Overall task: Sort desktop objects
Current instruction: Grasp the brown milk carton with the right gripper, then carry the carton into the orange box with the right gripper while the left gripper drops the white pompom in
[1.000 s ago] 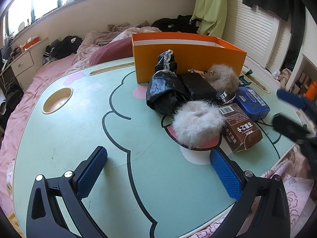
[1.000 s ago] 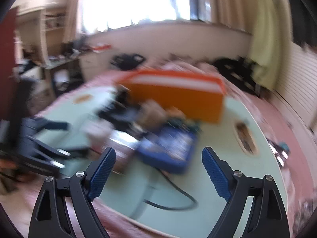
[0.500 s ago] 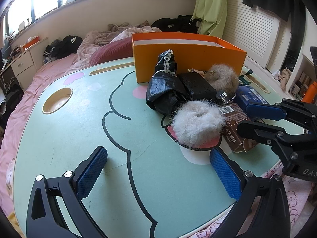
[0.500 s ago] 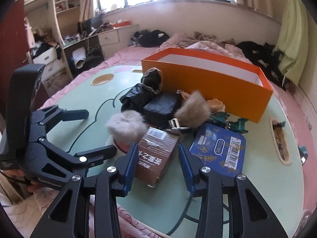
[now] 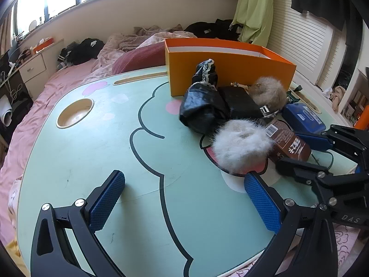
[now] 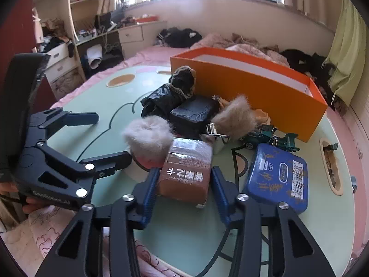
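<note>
A pile of objects lies on the mint-green table (image 5: 96, 152) in front of an orange box (image 5: 230, 69). My right gripper (image 6: 185, 184) has its blue pads on both sides of a brown milk carton (image 6: 186, 173), which lies flat; it looks closed on it. The carton also shows in the left wrist view (image 5: 288, 143), with the right gripper (image 5: 297, 152) around it. My left gripper (image 5: 184, 203) is open and empty above bare table, near a white fur pompom (image 5: 239, 145). A blue tin (image 6: 279, 177) lies right of the carton.
A black bag (image 5: 203, 110), a black case (image 6: 193, 113), a beige pompom (image 6: 235, 117), a metal clip (image 6: 214, 131) and green toy cars (image 6: 269, 136) crowd the pile. A round cup recess (image 5: 75, 113) is far left. A pink bed surrounds the table.
My right gripper swung in from the right, narrowed from wide open and closed around the brown carton. My left gripper has stayed still and open.
</note>
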A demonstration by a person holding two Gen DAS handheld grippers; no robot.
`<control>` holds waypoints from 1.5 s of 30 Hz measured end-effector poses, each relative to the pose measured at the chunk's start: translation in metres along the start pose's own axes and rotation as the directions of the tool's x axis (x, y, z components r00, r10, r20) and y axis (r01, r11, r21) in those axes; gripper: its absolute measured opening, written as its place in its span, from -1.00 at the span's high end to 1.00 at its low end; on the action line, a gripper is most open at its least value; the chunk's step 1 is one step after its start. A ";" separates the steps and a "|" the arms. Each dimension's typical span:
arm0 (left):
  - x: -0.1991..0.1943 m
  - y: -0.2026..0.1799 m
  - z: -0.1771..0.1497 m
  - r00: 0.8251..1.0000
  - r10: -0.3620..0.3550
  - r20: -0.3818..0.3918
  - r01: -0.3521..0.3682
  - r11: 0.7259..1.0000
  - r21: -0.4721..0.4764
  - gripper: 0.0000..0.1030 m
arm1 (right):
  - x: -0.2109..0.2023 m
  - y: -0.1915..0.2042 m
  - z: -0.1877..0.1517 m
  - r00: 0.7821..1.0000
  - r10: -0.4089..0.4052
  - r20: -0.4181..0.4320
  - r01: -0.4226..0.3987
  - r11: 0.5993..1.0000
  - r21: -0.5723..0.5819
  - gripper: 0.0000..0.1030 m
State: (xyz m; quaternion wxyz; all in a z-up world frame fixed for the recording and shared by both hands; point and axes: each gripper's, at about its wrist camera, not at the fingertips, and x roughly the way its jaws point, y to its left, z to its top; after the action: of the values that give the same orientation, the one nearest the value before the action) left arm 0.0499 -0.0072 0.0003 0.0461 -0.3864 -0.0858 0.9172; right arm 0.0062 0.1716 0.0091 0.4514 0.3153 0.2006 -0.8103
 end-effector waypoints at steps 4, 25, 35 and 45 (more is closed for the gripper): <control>-0.002 -0.001 0.000 1.000 -0.009 0.002 0.009 1.000 0.001 -0.99 | -0.024 0.001 -0.009 0.993 -0.043 0.108 0.044 0.999 -0.006 0.20; -0.004 -0.024 0.038 0.986 -0.167 -0.006 0.167 0.983 0.077 0.25 | -0.055 -0.047 -0.008 0.973 -0.007 0.231 -0.038 0.981 0.191 0.20; 0.001 -0.015 0.148 0.991 -0.084 0.104 0.077 0.994 0.076 0.25 | -0.008 -0.113 0.089 0.992 -0.068 0.110 0.033 0.957 0.289 0.18; 0.064 -0.009 0.165 0.992 -0.124 0.014 0.124 0.991 -0.040 -0.04 | 0.006 -0.138 0.095 0.989 -0.113 0.100 0.067 0.923 0.378 -0.34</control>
State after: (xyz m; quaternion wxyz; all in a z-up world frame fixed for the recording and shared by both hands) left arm -0.1128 -0.0085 0.0708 0.0945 -0.3758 -0.1289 0.9128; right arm -0.1460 0.1803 0.0789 0.3567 0.3366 0.0296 -0.8710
